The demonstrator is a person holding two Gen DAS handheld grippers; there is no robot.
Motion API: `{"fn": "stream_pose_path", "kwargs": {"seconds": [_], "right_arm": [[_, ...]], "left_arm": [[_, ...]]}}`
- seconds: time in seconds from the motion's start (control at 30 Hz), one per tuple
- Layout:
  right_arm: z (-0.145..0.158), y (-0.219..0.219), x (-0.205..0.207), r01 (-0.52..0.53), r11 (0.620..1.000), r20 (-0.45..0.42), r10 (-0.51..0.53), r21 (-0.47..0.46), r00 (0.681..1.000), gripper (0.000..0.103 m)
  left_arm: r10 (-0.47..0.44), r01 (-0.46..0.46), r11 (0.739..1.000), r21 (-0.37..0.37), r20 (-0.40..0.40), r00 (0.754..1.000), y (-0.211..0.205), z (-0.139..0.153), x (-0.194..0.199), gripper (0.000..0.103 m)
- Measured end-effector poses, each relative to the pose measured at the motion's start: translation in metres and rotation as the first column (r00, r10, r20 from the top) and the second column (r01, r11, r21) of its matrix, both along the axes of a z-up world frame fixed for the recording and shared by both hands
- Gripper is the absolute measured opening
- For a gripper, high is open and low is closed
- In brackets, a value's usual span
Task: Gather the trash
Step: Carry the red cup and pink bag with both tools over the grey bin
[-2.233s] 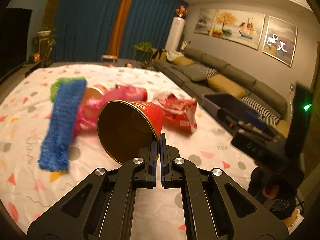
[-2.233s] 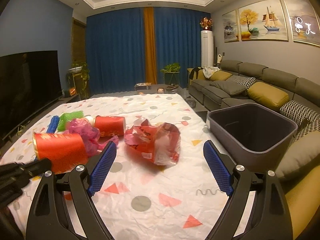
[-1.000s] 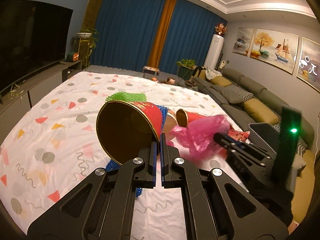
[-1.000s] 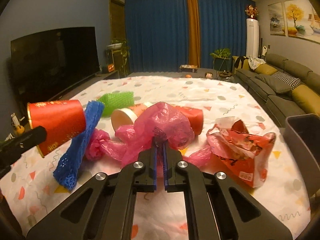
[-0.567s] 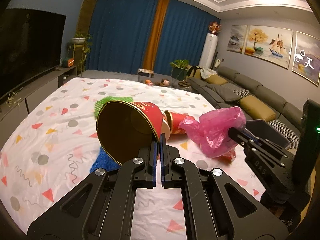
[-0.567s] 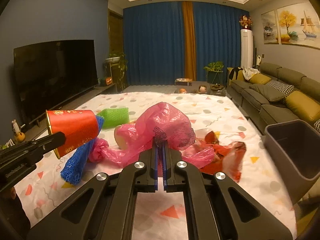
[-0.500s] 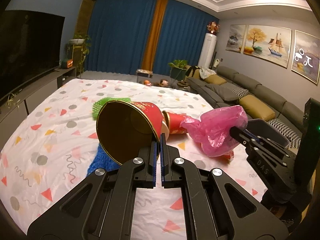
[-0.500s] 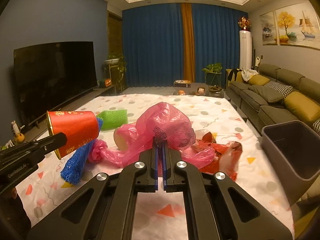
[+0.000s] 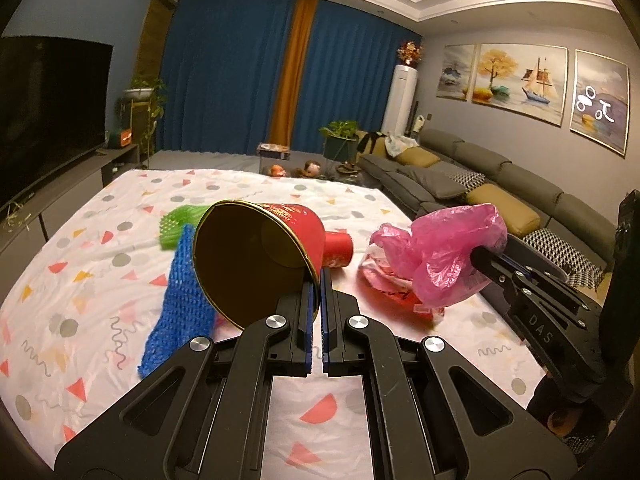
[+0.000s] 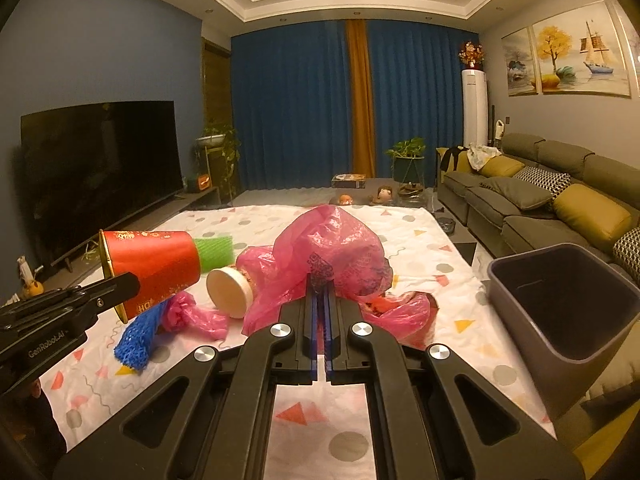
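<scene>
Trash lies scattered on the patterned sheet point(image 10: 404, 220) covering the surface, and two pieces are held off it. The left gripper point(image 9: 316, 280) has its jaws clenched on the rim of a red paper cup point(image 9: 256, 256), which tips with its open mouth toward the camera. The right gripper point(image 10: 320, 284) has its jaws pinched on a crumpled pink plastic bag point(image 10: 332, 248). On the sheet lie a blue mesh sleeve point(image 9: 180, 292), a green mesh sleeve point(image 9: 176, 220), a second red cup point(image 9: 338, 250) on its side and a red snack wrapper point(image 9: 384, 284). A grey bin point(image 10: 560, 304) stands at the right edge of the surface, beside the sofa point(image 10: 560, 184).
</scene>
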State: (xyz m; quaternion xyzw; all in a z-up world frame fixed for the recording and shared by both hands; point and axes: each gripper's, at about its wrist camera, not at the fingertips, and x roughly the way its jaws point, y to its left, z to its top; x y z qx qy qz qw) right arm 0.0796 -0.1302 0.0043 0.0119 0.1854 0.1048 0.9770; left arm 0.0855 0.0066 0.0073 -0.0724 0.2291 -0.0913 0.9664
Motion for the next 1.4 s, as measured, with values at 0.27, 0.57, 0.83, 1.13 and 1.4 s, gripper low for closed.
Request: {"fn": "stream_pose_path", "kwargs": {"seconds": [0.27, 0.57, 0.83, 1.13, 1.4], "right_arm": [[0.008, -0.016, -0.007, 0.019, 1.0, 0.026, -0.019, 0.005, 0.999, 0.003], [0.016, -0.04, -0.013, 0.059, 0.998, 0.047, -0.059, 0.003, 0.997, 0.003], [0.02, -0.07, -0.014, 0.128, 0.992, 0.064, -0.128, -0.002, 0.99, 0.003], [0.023, -0.125, -0.011, 0.276, 0.961, 0.098, -0.272, -0.03, 0.957, 0.003], [0.024, -0.176, -0.007, 0.406, 0.914, 0.107, -0.402, -0.022, 0.91, 0.003]], "left_arm": [[-0.028, 0.028, 1.0, 0.011, 0.017, 0.999, -0.013, 0.005, 0.003, 0.002], [-0.079, 0.078, 0.997, 0.029, 0.031, 0.996, -0.039, 0.01, 0.009, 0.002], [-0.154, 0.152, 0.987, 0.048, 0.038, 0.987, -0.079, 0.012, 0.02, 0.002], [-0.272, 0.268, 0.96, 0.081, 0.052, 0.961, -0.141, 0.018, 0.035, 0.002], [-0.386, 0.38, 0.921, 0.09, 0.054, 0.921, -0.203, 0.02, 0.057, 0.002]]}}
